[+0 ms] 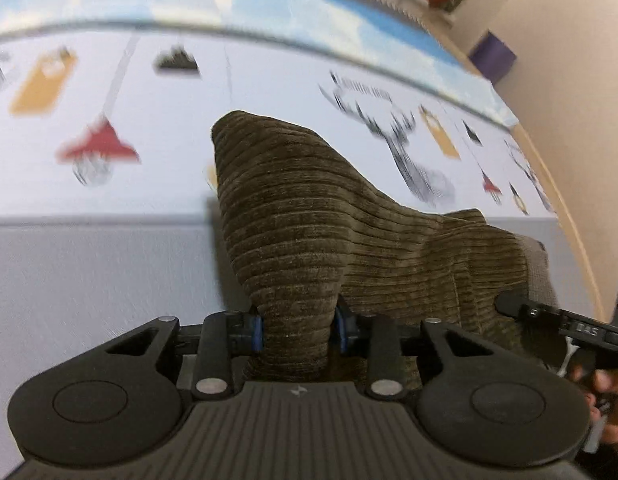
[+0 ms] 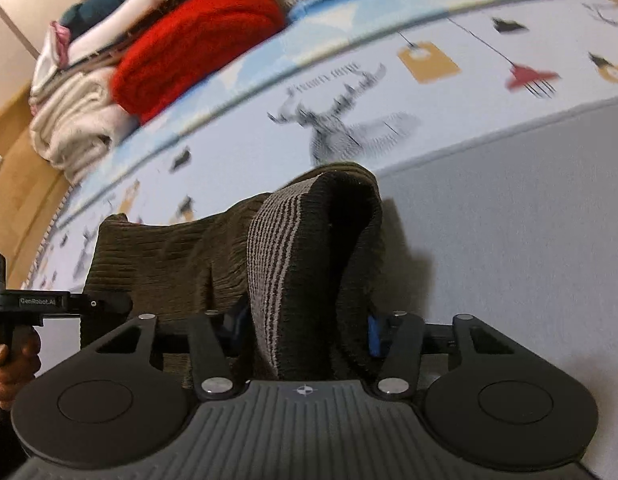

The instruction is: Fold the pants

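Left wrist view: left hand-held gripper (image 1: 297, 330) pinches a bunched fold of the brown corduroy pants (image 1: 309, 216), lower cloth hidden behind it, blurred printed bedsheet (image 1: 269, 80) open to the left; right wrist view: right hand-held gripper (image 2: 305, 330) clamps the striped waistband (image 2: 277, 264), folded pile (image 2: 149, 60) far off.

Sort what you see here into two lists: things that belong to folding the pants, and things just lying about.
Belongs to the job:
brown corduroy pants
left hand-held gripper
right hand-held gripper

Lying about:
red knit
cream blanket
purple box
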Demonstrator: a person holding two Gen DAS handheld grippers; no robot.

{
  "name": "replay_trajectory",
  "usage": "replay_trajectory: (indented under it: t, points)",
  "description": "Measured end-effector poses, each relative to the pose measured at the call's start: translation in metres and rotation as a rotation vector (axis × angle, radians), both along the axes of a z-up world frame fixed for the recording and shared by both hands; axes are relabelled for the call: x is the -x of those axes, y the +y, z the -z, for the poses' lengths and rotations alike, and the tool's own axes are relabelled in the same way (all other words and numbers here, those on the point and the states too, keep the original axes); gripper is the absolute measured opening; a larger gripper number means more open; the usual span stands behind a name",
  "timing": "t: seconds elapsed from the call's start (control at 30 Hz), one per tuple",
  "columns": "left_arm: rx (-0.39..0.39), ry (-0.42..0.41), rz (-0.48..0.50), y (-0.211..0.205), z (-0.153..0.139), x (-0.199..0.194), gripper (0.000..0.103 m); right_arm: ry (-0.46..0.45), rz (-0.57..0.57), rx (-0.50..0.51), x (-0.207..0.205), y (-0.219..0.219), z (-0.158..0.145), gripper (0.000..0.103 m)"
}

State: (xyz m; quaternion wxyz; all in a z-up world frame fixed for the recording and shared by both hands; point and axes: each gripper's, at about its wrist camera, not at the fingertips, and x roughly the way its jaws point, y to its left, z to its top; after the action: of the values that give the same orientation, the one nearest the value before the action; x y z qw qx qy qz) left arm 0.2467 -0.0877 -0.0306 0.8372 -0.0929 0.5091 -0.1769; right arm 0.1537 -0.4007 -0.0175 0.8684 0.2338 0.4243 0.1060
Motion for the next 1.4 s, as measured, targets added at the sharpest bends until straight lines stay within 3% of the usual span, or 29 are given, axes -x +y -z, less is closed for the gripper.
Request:
replay_trajectory:
  t: [0.4, 0.43, 0.5, 0.53, 0.6, 0.7, 0.83, 0.9, 0.97, 1.0, 1.07, 1.2, 1.3, 1.4]
  points:
    - [0.002, -0.253, -0.162, 0.064, -0.037, -0.033, 0.036, -0.225, -0.041, -0.003, -0.073, 0.076, -0.045, 0.05]
    - [0.003, -0.274, -0.172, 0.068, -0.038, -0.034, 0.038, -0.247, -0.041, 0.0, -0.077, 0.08, -0.047, 0.05]
    - [-0.026, -0.275, -0.206, 0.072, -0.037, -0.039, 0.055, -0.276, -0.041, 0.032, -0.085, 0.09, -0.05, 0.054]
    - [-0.053, -0.267, -0.243, 0.078, -0.037, -0.041, 0.057, -0.275, -0.04, 0.063, -0.091, 0.095, -0.049, 0.057]
    - [-0.091, -0.237, -0.298, 0.09, -0.035, -0.042, 0.058, -0.211, -0.021, 0.131, -0.104, 0.104, -0.04, 0.067]
    - [-0.062, -0.217, -0.291, 0.095, -0.038, -0.038, 0.058, -0.074, 0.038, 0.2, -0.117, 0.104, -0.025, 0.067]
    - [-0.066, -0.218, -0.17, 0.084, -0.041, -0.029, 0.058, -0.077, 0.014, 0.148, -0.117, 0.105, -0.029, 0.068]
    - [-0.077, -0.132, -0.097, 0.076, -0.024, -0.026, 0.059, -0.078, -0.011, 0.16, -0.115, 0.11, -0.029, 0.076]
    - [-0.203, 0.008, -0.05, 0.066, 0.005, -0.027, 0.061, -0.026, -0.039, 0.211, -0.119, 0.117, -0.019, 0.076]
    - [-0.254, 0.007, -0.039, 0.065, 0.011, -0.022, 0.069, 0.014, -0.049, 0.267, -0.118, 0.122, -0.013, 0.077]
    - [-0.257, -0.021, -0.056, 0.066, 0.002, -0.019, 0.068, 0.043, -0.054, 0.336, -0.115, 0.13, -0.007, 0.079]
    - [-0.196, -0.069, -0.058, 0.071, -0.013, -0.011, 0.068, 0.038, -0.006, 0.298, -0.112, 0.124, -0.015, 0.078]
    - [-0.285, 0.015, -0.002, 0.063, 0.003, -0.008, 0.071, 0.115, -0.011, 0.315, -0.112, 0.118, -0.004, 0.084]
    - [-0.327, -0.036, -0.03, 0.061, -0.011, 0.003, 0.072, 0.135, 0.049, 0.279, -0.106, 0.111, -0.014, 0.08]
